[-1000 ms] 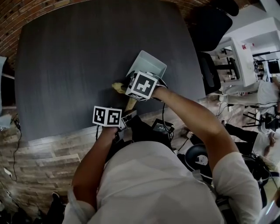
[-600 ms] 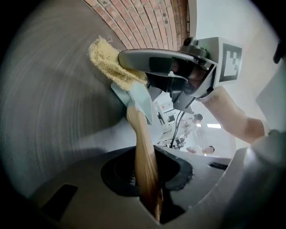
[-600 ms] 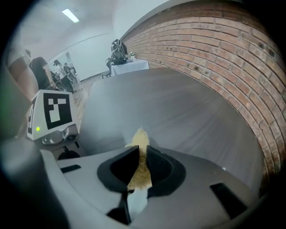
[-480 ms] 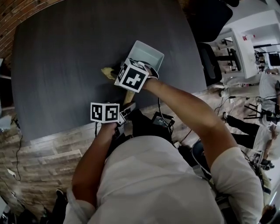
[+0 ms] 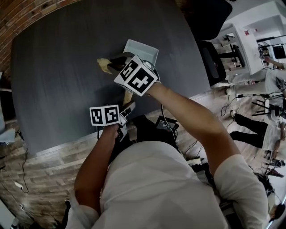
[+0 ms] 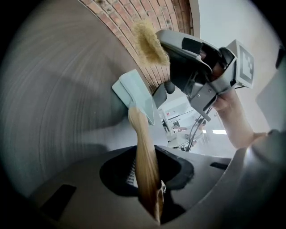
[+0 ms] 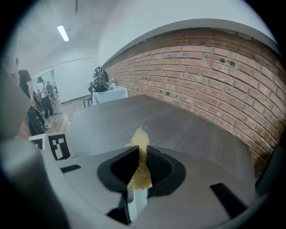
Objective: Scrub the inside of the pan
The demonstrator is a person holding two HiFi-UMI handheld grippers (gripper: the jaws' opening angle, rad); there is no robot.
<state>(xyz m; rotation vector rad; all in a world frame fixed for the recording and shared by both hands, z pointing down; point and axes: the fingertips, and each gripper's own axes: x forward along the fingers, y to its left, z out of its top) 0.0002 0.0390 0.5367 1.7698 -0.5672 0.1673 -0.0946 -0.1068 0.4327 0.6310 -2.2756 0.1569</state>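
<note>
A pale square pan (image 5: 142, 50) sits out on the dark grey table (image 5: 58, 80), and its wooden handle (image 5: 127, 96) points back toward me. My left gripper (image 5: 127, 109) has that handle (image 6: 144, 152) between its jaws, which are opening; the pads still touch the wood. The pan (image 6: 134, 95) shows beyond the handle. My right gripper (image 5: 111, 63) is raised just left of the pan, shut on a yellow scrubber (image 5: 103, 65). In the right gripper view the scrubber (image 7: 140, 145) sticks out past the gripper (image 7: 139, 167). In the left gripper view the right gripper (image 6: 166, 44) holds the scrubber (image 6: 149, 42) up above the pan.
A brick wall (image 5: 27, 13) runs behind the table. A black office chair (image 5: 210, 20) stands off the table's far right corner. The table's near edge (image 5: 67, 143) is just in front of me, over a wooden floor. People and desks (image 5: 268, 71) are at the right.
My right gripper has lifted the scrubber away from the pan and carried it to the left. The left gripper stays on the handle.
</note>
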